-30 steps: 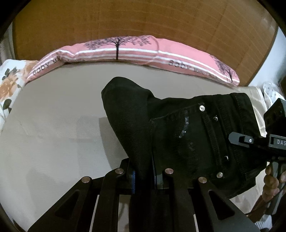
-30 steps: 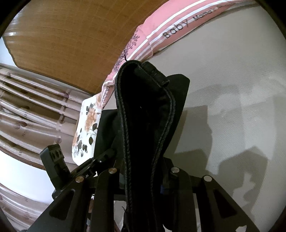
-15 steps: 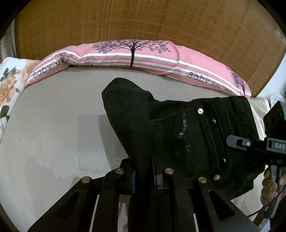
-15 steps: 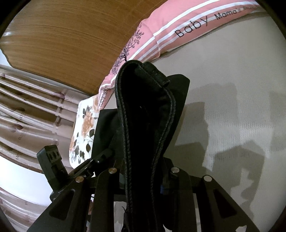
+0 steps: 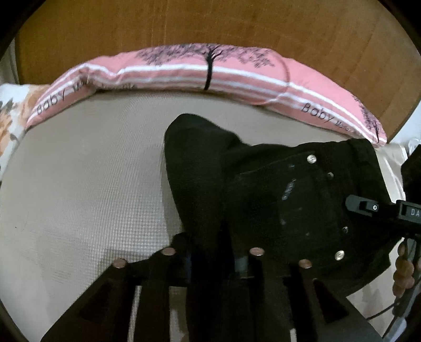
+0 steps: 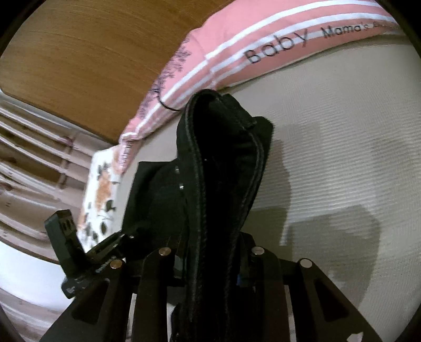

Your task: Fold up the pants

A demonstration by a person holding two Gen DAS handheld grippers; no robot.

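The black pants hang stretched between my two grippers above the beige bed sheet. My left gripper is shut on a fold of the dark fabric that rises in front of the camera. The back pocket with metal rivets faces this view. My right gripper is shut on the waistband edge of the pants, which stands up between its jaws. The right gripper also shows at the right edge of the left wrist view. The left gripper shows at the lower left of the right wrist view.
A long pink pillow with white stripes and a tree print lies along the wooden headboard. A floral pillow sits at the bed's left end. Curtains hang at the left of the right wrist view.
Both grippers have moved forward toward the pink pillow with the pants held between them. The pillow and headboard look nearer and larger now. Both grips stay the same.
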